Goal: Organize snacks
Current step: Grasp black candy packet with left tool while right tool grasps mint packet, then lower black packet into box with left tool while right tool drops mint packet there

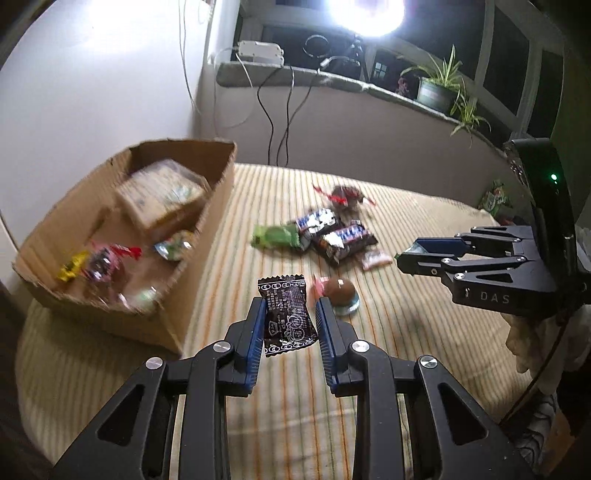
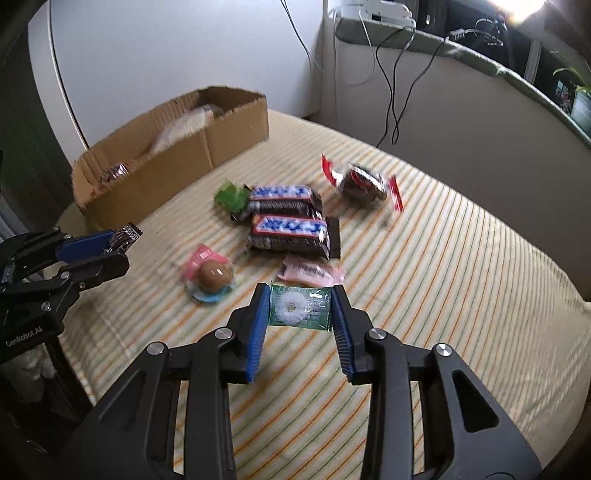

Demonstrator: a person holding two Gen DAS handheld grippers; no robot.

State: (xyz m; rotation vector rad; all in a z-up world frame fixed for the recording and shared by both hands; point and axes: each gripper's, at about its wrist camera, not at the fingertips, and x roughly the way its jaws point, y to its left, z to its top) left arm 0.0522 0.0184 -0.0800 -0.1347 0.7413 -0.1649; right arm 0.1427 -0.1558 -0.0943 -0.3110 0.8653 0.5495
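Note:
My left gripper (image 1: 290,314) is shut on a dark brown candy packet (image 1: 288,317), held above the striped cloth just right of the cardboard box (image 1: 122,317); it also shows in the right wrist view (image 2: 123,236). My right gripper (image 2: 300,308) is shut on a green mint packet (image 2: 299,308) above the cloth; it shows at the right of the left wrist view (image 1: 406,256). On the cloth lie two chocolate bars (image 2: 291,230), a green packet (image 2: 231,195), a red-ended dark snack (image 2: 364,182), a pink packet (image 2: 310,275) and a chocolate egg cup (image 2: 214,278).
The box holds a biscuit pack (image 1: 162,195) and several small sweets (image 1: 99,262). Walls stand behind the table. A windowsill with cables (image 1: 277,110), a bright lamp (image 1: 365,14) and a potted plant (image 1: 439,88) runs behind. A green bag (image 1: 495,199) lies at the far right edge.

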